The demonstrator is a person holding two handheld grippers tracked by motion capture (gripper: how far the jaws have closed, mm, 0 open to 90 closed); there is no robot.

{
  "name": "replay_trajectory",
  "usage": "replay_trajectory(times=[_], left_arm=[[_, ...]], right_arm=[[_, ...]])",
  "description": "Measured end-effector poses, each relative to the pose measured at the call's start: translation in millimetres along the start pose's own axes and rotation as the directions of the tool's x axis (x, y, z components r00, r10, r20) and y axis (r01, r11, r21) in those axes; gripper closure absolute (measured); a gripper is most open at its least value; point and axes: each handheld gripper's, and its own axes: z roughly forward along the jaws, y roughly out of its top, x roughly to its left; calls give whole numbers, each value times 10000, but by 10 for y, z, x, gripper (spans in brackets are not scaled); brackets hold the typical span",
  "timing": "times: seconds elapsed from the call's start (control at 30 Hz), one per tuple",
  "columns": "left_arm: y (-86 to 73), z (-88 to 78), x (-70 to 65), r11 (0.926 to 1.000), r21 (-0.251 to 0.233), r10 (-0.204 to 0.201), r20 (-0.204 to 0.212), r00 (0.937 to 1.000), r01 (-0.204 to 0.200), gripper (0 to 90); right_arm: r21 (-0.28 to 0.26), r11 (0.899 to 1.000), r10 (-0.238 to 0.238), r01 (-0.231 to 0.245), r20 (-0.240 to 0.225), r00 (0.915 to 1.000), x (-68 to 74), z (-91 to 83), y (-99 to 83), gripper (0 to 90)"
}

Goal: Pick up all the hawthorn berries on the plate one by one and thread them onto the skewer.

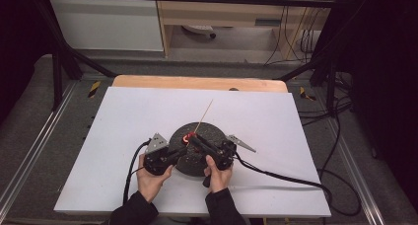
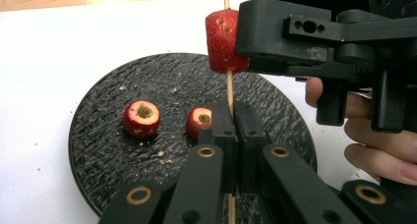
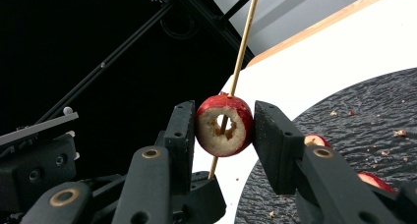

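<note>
Now my left tongs (image 2: 230, 135) pinch the thin stick (image 2: 228, 89) tight, and my right tongs (image 3: 221, 130) squeeze the red fruit (image 3: 224, 126) threaded on it. Push crooked and I think the stick snaps. Farther off, the black plate (image 2: 98, 150) sits on the white table (image 1: 138, 111), then cables (image 1: 296, 37) and grey floor.

— What sits between the right gripper (image 3: 225, 130) jaws?
— A cored red fruit (image 3: 224, 125), threaded on a wooden skewer (image 3: 242, 49).
— And below?
— A black plate (image 3: 364, 121) with crumbs.
</note>
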Motion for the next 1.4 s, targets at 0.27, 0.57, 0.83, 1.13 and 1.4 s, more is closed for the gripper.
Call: replay_trajectory(times=[0.27, 0.57, 0.83, 1.13, 1.4], left_arm=[[-17, 6, 18, 10000, 24, 5, 105, 9999, -5, 883], [-33, -36, 42, 9999, 37, 106, 164, 9998, -106, 884], [-72, -117, 105, 9998, 141, 144, 39, 9999, -145, 884], [-174, -271, 206, 9988, 410, 271, 20, 9996, -272, 883], [-267, -422, 287, 9977, 589, 347, 1, 9994, -346, 883]], right_arm=[[278, 9996, -56, 54, 50, 10000, -3, -2, -8, 617], [573, 9954, -785, 768, 281, 9965, 42, -43, 92, 476], [1318, 9767, -1811, 1692, 843, 9798, -2, -126, 209, 228], [2974, 9206, -2919, 2531, 932, 9519, -45, -163, 313, 64], [4196, 8517, -3850, 3141, 943, 9181, -76, -199, 389, 26]])
